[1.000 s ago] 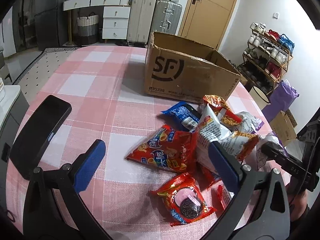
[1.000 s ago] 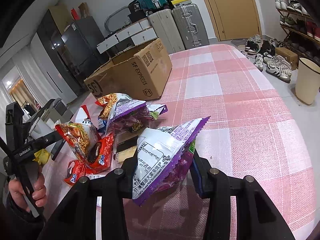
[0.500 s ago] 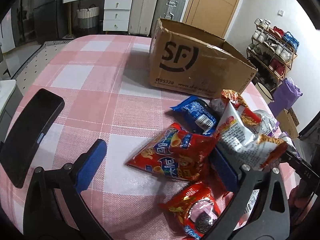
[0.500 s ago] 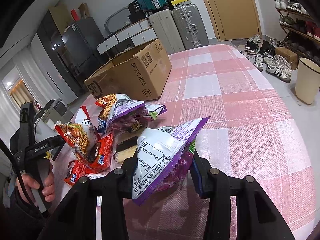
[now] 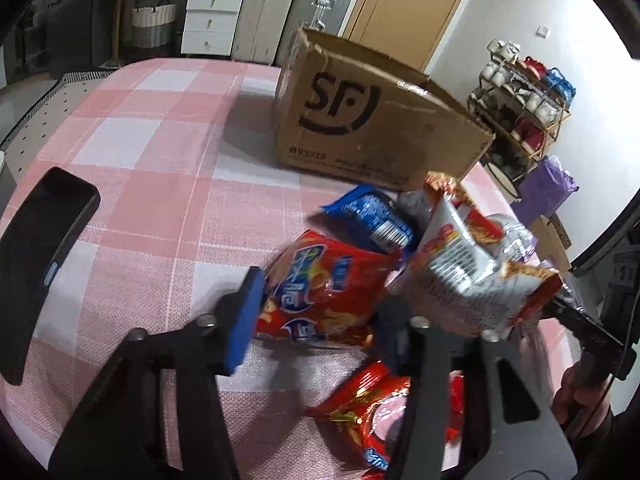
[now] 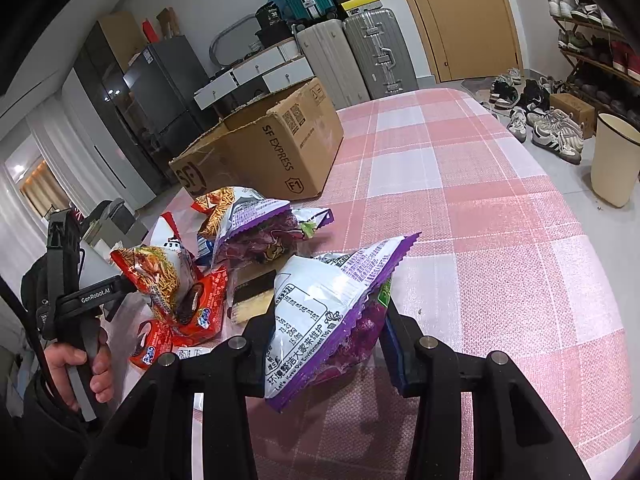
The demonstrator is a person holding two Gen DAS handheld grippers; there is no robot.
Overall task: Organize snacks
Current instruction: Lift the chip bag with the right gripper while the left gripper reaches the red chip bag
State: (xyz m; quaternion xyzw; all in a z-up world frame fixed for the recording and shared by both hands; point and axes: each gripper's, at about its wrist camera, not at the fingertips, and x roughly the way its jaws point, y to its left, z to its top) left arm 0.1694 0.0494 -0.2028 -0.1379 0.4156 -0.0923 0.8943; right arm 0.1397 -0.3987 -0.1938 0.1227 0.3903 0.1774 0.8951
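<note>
The left tool (image 5: pixel 316 316) has just been closing and now pinches the red chip bag (image 5: pixel 320 292) at the frame's centre, still on the worktop (image 5: pixel 160 184). The right tool (image 6: pixel 328 332) stays clenched on the purple snack bag (image 6: pixel 328 312). Both bags look ready for the cardboard box (image 5: pixel 372 120), upper centre.

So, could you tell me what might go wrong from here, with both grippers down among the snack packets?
1. The left gripper has just been closing around the red chip bag; the white noodle packet leans on its right finger and may topple or be dragged along.
2. The right gripper grips only the lower part of the purple-edged bag, which could slip out.
3. The puffy bags could be crushed.
</note>
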